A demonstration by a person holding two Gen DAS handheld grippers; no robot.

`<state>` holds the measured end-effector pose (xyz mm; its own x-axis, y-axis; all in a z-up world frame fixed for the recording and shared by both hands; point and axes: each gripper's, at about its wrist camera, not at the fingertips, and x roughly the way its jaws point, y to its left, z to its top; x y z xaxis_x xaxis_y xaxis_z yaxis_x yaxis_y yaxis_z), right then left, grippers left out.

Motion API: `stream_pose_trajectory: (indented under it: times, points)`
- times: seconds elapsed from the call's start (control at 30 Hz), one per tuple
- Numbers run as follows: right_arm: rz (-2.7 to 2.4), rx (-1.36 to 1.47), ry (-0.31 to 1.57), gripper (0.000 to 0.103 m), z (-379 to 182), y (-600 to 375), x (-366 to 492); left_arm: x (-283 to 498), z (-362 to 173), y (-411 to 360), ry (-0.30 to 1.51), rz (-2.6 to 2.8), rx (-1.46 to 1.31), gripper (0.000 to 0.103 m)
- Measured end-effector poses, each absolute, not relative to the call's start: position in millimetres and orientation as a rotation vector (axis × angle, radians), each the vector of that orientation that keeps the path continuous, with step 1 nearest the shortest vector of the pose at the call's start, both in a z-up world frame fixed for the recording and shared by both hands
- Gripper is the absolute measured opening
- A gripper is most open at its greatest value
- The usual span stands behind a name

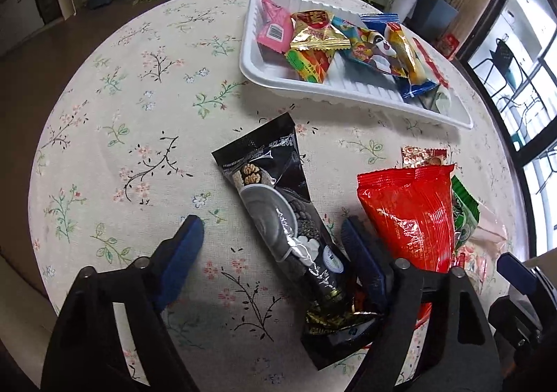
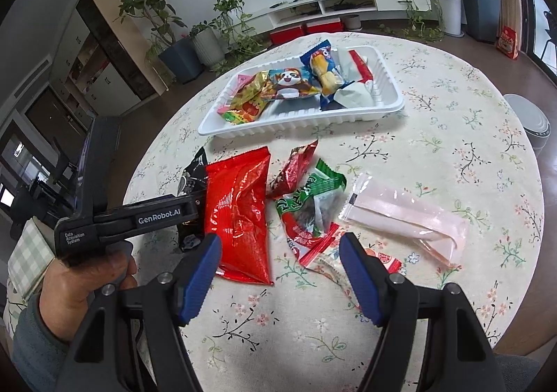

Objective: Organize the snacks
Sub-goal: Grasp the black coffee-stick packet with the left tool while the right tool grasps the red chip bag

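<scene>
A white tray (image 1: 278,78) at the far side of the table holds several snack packets; it also shows in the right wrist view (image 2: 299,120). My left gripper (image 1: 268,238) is open, its fingers on either side of a black snack packet (image 1: 278,204) that lies flat. A red packet (image 1: 410,214) lies just right of it, also seen in the right wrist view (image 2: 240,211). My right gripper (image 2: 280,252) is open above a green-and-red packet (image 2: 310,207). A small dark red packet (image 2: 296,165) and a pale pink packet (image 2: 403,214) lie nearby.
The round table has a floral cloth (image 1: 139,134). The left gripper body and the hand holding it (image 2: 115,218) sit at the left of the right wrist view. Potted plants (image 2: 181,44), a low white shelf and red boxes stand beyond the table.
</scene>
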<state>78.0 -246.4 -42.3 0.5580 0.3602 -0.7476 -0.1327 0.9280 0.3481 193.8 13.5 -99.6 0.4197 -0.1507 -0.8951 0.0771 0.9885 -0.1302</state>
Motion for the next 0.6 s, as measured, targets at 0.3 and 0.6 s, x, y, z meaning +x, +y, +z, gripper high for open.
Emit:
stream_pose_trajectory:
  times: [0.3,0.6]
  points:
    - [0.322,0.201,0.951,0.073,-46,-220,84,184,-99,23,1.106,-0.190,0.050,0.029]
    - [0.348,0.163,1.016,0.071,-56,-185,107,170,-98,44,1.101,-0.247,0.060,0.027]
